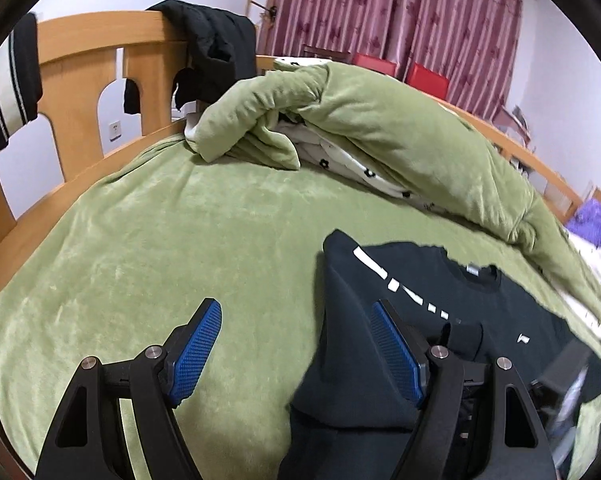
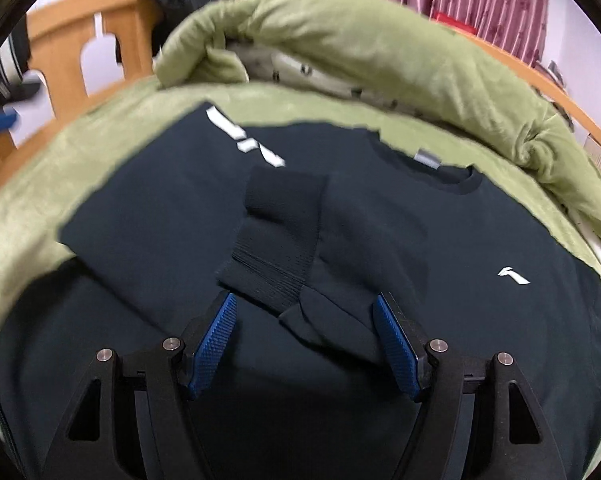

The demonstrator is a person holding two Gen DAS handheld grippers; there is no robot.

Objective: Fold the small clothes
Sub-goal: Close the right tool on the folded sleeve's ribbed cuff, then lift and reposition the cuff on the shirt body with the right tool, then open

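The black sweatshirt (image 2: 380, 232) lies face up on the green bed cover (image 1: 160, 240), collar toward the rolled quilt (image 1: 380, 128). One sleeve is already folded across the chest, its ribbed cuff (image 2: 276, 252) resting mid-body; the rest of the folding looks undone. The right gripper (image 2: 305, 344) hovers over that cuff, jaws wide apart, gripping nothing. The left gripper (image 1: 298, 354) hangs at the sweatshirt's side edge, also spread wide and empty. Beyond the sweatshirt, the quilt crowds the collar side; dark clothes (image 1: 216, 40) drape the wooden bedframe (image 1: 92, 56).
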